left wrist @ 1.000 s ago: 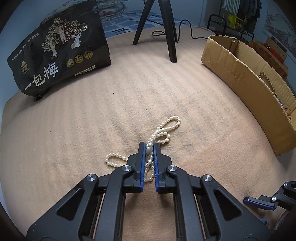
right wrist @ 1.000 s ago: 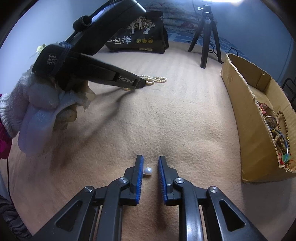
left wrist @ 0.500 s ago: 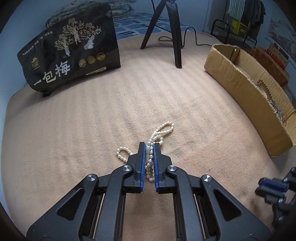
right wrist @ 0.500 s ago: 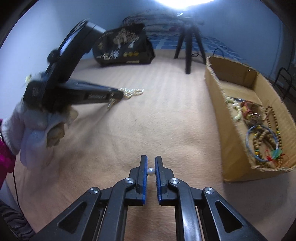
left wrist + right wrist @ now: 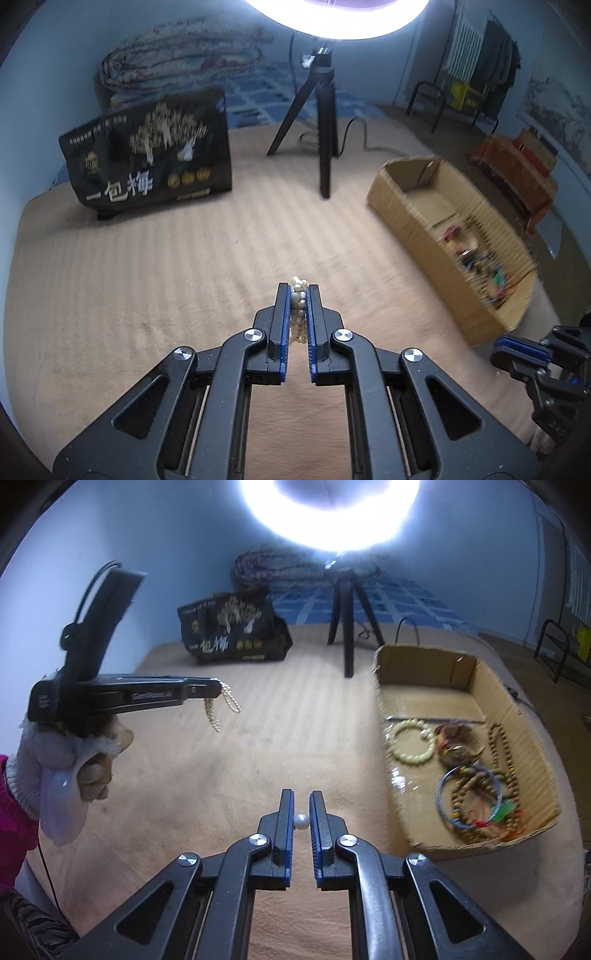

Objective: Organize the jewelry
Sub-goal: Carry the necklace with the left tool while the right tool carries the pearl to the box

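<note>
My left gripper (image 5: 298,291) is shut on a white pearl necklace (image 5: 298,302) and holds it in the air above the tan blanket. In the right wrist view the left gripper (image 5: 216,688) shows at the left with the necklace (image 5: 216,710) hanging from its tip in loops. My right gripper (image 5: 302,805) is shut on a single white pearl (image 5: 301,820), lifted off the blanket. The right gripper's tip (image 5: 517,350) shows at the right edge of the left wrist view. An open cardboard box (image 5: 384,716) (image 5: 402,218) to the right holds several bracelets and bead strands.
A black printed bag (image 5: 147,158) (image 5: 232,635) stands at the back left. A black tripod (image 5: 321,122) (image 5: 345,620) with a ring light stands at the back centre. The tan blanket (image 5: 147,277) covers the surface. A chair and shelves stand far right.
Both grippers have risen. The left has lifted the pearl necklace off the blanket; it now hangs free. The right closed on the single pearl and lifted it towards the box.
</note>
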